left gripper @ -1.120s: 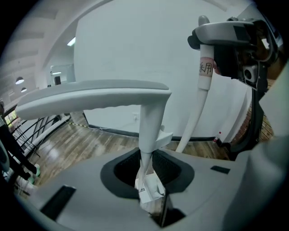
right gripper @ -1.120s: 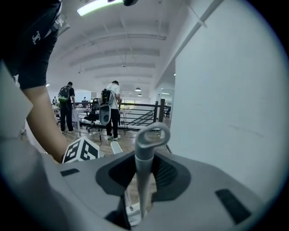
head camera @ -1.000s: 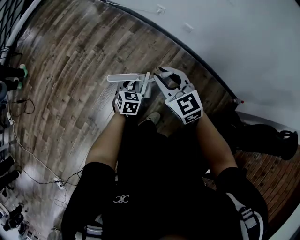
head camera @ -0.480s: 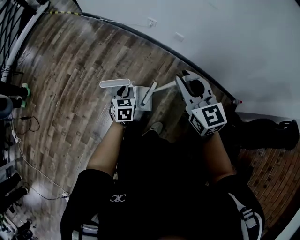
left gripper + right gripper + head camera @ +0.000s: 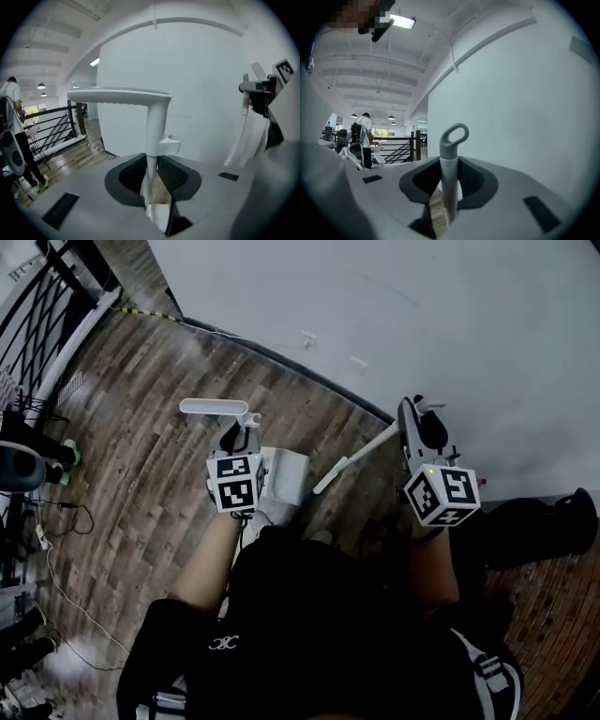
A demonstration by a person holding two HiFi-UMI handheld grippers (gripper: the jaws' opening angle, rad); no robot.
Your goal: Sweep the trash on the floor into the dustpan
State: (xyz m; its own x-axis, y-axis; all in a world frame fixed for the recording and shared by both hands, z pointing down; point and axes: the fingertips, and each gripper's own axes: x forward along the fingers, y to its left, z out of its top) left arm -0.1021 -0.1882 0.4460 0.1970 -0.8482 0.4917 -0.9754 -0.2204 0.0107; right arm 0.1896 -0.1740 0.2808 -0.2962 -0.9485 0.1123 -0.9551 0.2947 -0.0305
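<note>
In the head view my left gripper [image 5: 236,437] is shut on the stem of a white dustpan handle [image 5: 214,407], and the pan [image 5: 287,474] hangs below it over the wood floor. The left gripper view shows that T-shaped handle [image 5: 151,112] upright between the jaws of the left gripper [image 5: 151,176]. My right gripper [image 5: 418,420] is shut on the broom handle [image 5: 356,457], which slants down to the left near the wall. The right gripper view shows the grey looped handle top [image 5: 453,138] rising from the closed jaws of the right gripper [image 5: 449,187]. No trash is visible.
A white wall [image 5: 394,315] with a dark baseboard runs close ahead. A black railing [image 5: 47,306] and cables [image 5: 47,531] lie at the left. A dark bulky object [image 5: 534,521] sits at the right by the wall. A person [image 5: 363,136] stands far off.
The two grippers have drawn apart: the right one with the broom went right toward the wall, the left one with the dustpan shifted slightly left. The view has tilted more toward the wall.
</note>
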